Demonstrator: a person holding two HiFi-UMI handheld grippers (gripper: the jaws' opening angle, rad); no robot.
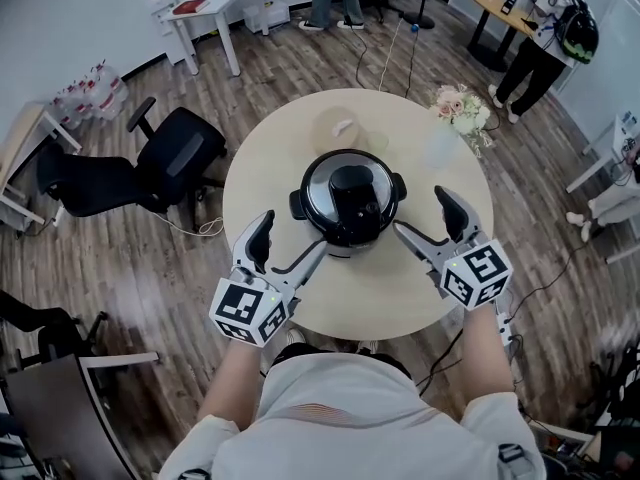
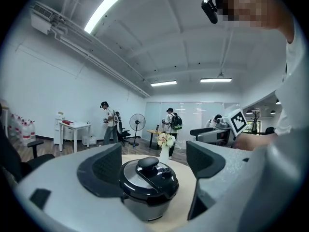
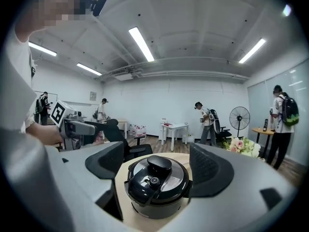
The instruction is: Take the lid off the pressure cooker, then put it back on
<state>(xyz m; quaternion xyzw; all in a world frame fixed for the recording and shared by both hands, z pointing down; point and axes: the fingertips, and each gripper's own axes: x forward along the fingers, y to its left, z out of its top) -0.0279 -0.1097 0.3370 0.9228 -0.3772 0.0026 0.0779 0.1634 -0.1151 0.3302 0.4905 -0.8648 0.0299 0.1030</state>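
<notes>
The black and silver pressure cooker point(image 1: 350, 200) stands in the middle of the round pale table point(image 1: 270, 168), with its lid point(image 1: 348, 190) seated on it and the black knob on top. My left gripper point(image 1: 292, 240) is open at the cooker's near-left side, its jaws apart from the pot. At the near-right side my right gripper point(image 1: 427, 220) is open too and does not touch it. In the left gripper view the cooker point(image 2: 148, 185) sits beyond the wide jaws of the left gripper point(image 2: 154, 166). The right gripper view frames the cooker point(image 3: 157, 185) between the pads of the right gripper point(image 3: 157, 166).
A vase of flowers point(image 1: 462, 108) stands at the table's far right edge. A black office chair point(image 1: 150, 163) is to the table's left and a white desk point(image 1: 205, 8) beyond it. People stand at the back of the room. Cables run across the wooden floor.
</notes>
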